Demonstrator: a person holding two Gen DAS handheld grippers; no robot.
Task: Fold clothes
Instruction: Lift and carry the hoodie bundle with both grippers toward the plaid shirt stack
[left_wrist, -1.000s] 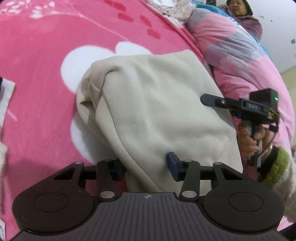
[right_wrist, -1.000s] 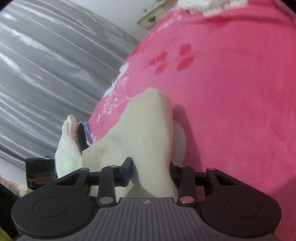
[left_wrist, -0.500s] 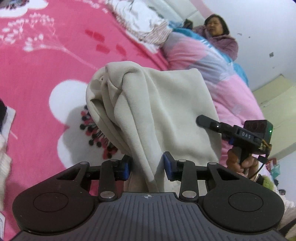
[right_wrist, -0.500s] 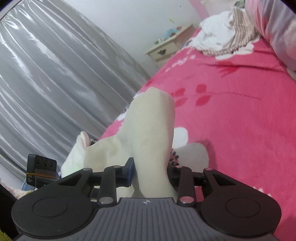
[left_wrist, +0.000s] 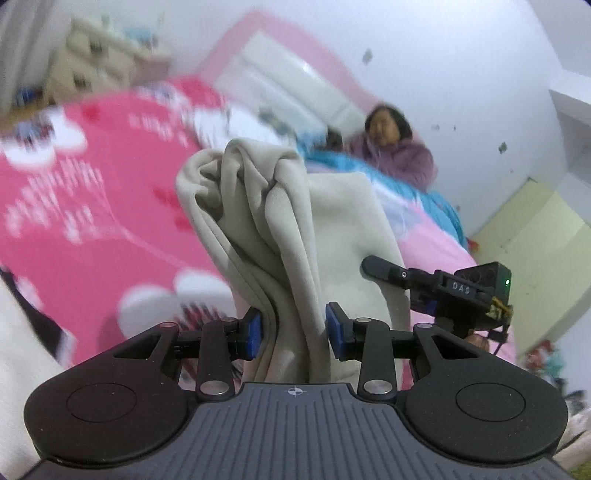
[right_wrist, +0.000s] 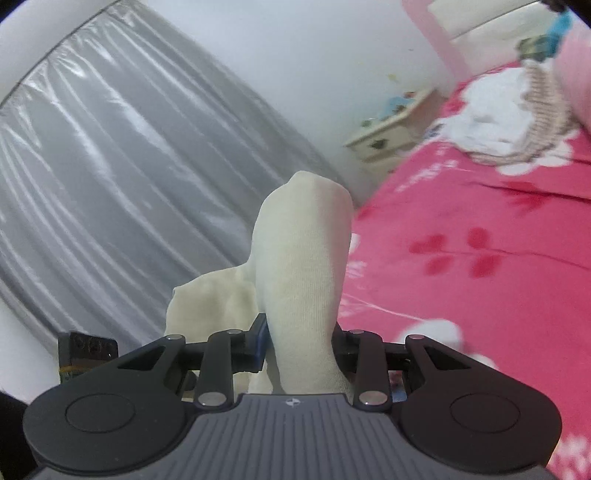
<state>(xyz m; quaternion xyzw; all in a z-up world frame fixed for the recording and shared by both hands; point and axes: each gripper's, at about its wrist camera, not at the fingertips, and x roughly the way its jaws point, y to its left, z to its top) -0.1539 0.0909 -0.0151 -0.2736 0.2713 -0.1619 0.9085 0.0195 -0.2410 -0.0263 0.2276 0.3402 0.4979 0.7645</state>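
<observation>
Bedroom with a pink-covered bed

Shiny grey pleated curtains (right_wrist: 122, 177) hang beside a plain white wall (right_wrist: 295, 66); a cream bedside cabinet (right_wrist: 388, 138) stands by the bed's hot-pink flowered blanket (right_wrist: 480, 288) and pink-and-white headboard (left_wrist: 295, 74).

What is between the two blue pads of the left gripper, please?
In the left wrist view, a bunched fold of the beige soft fabric garment lies between the left gripper pads, which press on it.
</observation>
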